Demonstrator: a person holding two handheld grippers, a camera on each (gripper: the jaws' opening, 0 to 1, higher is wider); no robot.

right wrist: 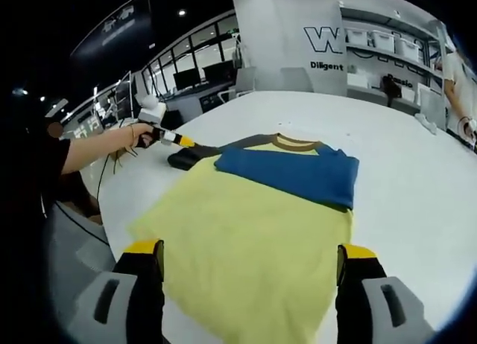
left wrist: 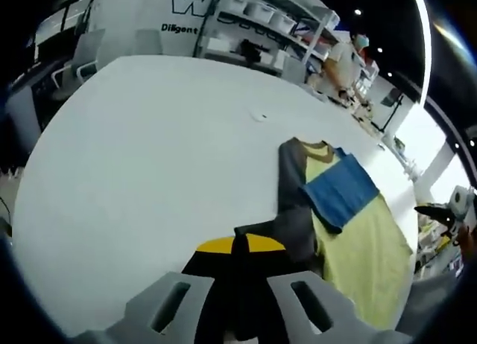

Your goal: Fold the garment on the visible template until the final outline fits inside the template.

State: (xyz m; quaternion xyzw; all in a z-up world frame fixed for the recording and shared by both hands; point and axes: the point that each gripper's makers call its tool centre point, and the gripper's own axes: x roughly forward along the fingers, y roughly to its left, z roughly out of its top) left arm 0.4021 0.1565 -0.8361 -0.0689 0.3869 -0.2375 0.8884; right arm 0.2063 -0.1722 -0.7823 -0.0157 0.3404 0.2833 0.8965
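- We pinch a dark sleeve (left wrist: 287, 228) of the garment (left wrist: 358, 240) in our left gripper (left wrist: 237, 284), its jaws pressed together on the cloth at lower centre of the left gripper view, likely to carry it inward for a fold.
- The yellow garment lies on the white desk (left wrist: 149, 150), right of centre, one blue sleeve (right wrist: 291, 173) already folded across the chest.
- Its long axis runs from the collar (right wrist: 291, 143), upper centre of the right gripper view, down to the hem.
- Our right gripper (right wrist: 250, 273) hangs over the hem, jaws spread, holding nothing.
- We see no template.
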